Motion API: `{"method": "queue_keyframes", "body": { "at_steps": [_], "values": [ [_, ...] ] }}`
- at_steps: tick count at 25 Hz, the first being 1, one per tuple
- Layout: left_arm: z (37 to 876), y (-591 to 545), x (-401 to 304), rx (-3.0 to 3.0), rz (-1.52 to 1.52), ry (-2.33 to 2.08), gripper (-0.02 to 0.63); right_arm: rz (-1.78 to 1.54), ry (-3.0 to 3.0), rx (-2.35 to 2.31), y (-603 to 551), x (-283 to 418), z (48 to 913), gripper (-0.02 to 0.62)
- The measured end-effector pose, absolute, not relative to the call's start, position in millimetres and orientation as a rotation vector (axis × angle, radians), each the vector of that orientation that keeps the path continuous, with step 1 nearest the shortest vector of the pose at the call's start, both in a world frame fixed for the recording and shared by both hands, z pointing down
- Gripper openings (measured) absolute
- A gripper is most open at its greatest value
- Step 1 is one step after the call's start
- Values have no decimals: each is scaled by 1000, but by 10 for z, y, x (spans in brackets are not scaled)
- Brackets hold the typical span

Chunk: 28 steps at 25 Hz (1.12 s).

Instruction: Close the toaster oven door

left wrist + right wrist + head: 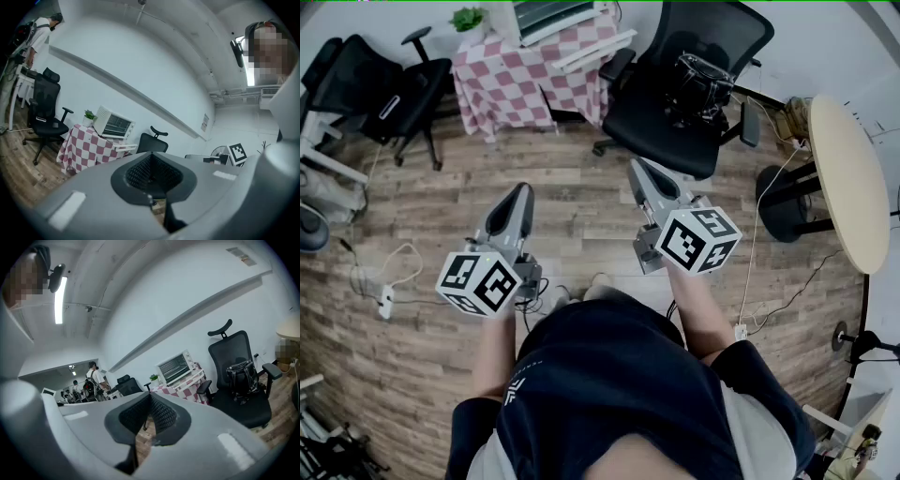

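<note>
The white toaster oven (548, 17) stands on a checked-cloth table (525, 84) at the far wall, with its door (595, 49) folded down open. The left gripper (521, 189) and right gripper (636, 166) point roughly level towards it from well away. Both have their jaws closed and empty. The floor (581, 211) is wood plank, and a black office chair (684, 94) stands beside the table.
</note>
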State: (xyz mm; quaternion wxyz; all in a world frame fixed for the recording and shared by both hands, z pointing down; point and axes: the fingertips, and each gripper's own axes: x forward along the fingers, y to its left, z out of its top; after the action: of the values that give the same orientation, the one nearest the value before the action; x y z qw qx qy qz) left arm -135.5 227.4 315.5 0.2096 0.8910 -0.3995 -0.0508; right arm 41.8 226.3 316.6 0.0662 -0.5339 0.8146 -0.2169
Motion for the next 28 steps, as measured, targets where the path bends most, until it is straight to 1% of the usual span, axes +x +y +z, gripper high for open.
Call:
{"method": "queue_keyframes", "body": {
  "at_steps": [12, 18, 25, 28],
  "values": [
    [3219, 2147, -879, 2436, -132, -1121, 5, -755, 2453, -1580, 2239, 809, 3437, 2],
    [3379, 2096, -776, 2468, -65, -1119, 5, -784, 2461, -1573, 2196, 804, 3548, 2],
    [3475, 1798, -737, 2547, 5, -1126, 12, -760, 2444, -1600, 1997, 851, 3545, 2],
    [3533, 1582, -718, 2556, -6, -1084, 39, -758, 2429, -1633, 1825, 864, 3538, 3]
  ]
}}
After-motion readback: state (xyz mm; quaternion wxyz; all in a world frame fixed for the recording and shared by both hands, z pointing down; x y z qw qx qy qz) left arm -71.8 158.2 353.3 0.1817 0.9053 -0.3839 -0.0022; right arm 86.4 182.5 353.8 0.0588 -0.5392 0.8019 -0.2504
